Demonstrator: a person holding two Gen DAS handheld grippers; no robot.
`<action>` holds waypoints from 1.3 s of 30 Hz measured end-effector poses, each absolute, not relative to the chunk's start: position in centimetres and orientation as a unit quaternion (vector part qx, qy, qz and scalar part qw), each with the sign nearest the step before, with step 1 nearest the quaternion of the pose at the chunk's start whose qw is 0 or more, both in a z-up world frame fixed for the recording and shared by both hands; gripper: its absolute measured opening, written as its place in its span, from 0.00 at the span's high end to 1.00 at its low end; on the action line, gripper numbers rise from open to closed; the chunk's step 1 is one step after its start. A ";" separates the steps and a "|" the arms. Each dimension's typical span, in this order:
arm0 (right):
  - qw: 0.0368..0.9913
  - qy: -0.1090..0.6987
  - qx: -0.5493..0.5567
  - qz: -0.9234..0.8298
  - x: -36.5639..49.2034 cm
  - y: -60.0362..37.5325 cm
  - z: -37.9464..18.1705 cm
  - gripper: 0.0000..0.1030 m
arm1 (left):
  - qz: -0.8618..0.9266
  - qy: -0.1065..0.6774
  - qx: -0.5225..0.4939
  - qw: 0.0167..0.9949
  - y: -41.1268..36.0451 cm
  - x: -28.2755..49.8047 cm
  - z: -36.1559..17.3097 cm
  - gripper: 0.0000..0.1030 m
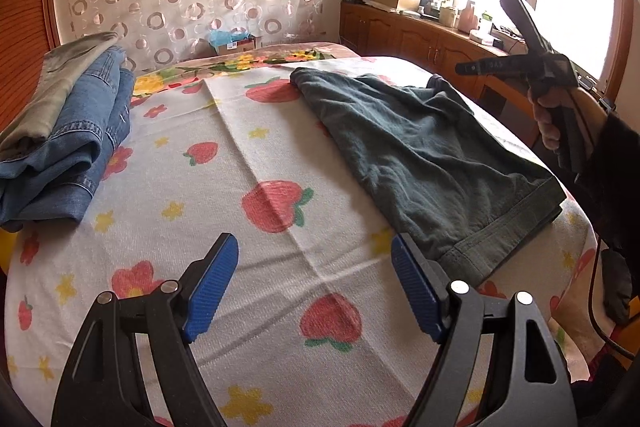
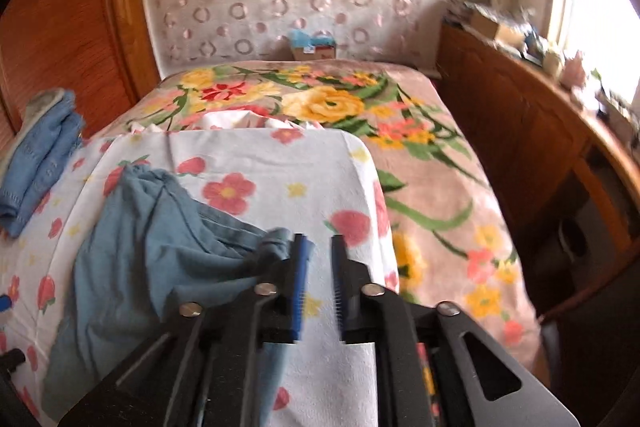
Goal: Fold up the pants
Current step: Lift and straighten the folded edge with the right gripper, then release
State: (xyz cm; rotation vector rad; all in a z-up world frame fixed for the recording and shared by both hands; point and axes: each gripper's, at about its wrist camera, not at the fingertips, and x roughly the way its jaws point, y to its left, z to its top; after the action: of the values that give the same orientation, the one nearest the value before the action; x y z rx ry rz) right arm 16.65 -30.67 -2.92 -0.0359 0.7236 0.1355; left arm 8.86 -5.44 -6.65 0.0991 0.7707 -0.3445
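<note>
Dark teal pants (image 1: 424, 155) lie folded lengthwise on the strawberry-print cloth (image 1: 248, 163), running from the far middle to the near right edge. My left gripper (image 1: 316, 267) is open and empty above the cloth, just left of the pants' near hem. My right gripper (image 1: 492, 63) is held up in a hand at the right, above the pants. In the right wrist view the right gripper (image 2: 318, 247) has its blue pads a narrow gap apart with nothing between them, and the pants (image 2: 148, 259) lie rumpled to its left.
A stack of folded jeans (image 1: 68, 147) with a grey-green garment on top sits at the left edge of the cloth. A floral blanket (image 2: 400, 131) covers the bed beyond. A wooden cabinet (image 1: 416, 35) with clutter stands under the window at the right.
</note>
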 end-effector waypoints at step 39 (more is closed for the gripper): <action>0.934 0.341 -0.027 0.108 10.1 -33.7 -3.7 0.73 | -0.190 0.417 0.080 0.885 -10.3 12.5 -8.2 0.23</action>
State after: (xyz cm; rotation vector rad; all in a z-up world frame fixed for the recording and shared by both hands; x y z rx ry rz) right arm 10.09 -33.68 -3.69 -0.0543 0.6973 0.2200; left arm 12.45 -10.28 -8.16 0.1675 0.8682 -0.3955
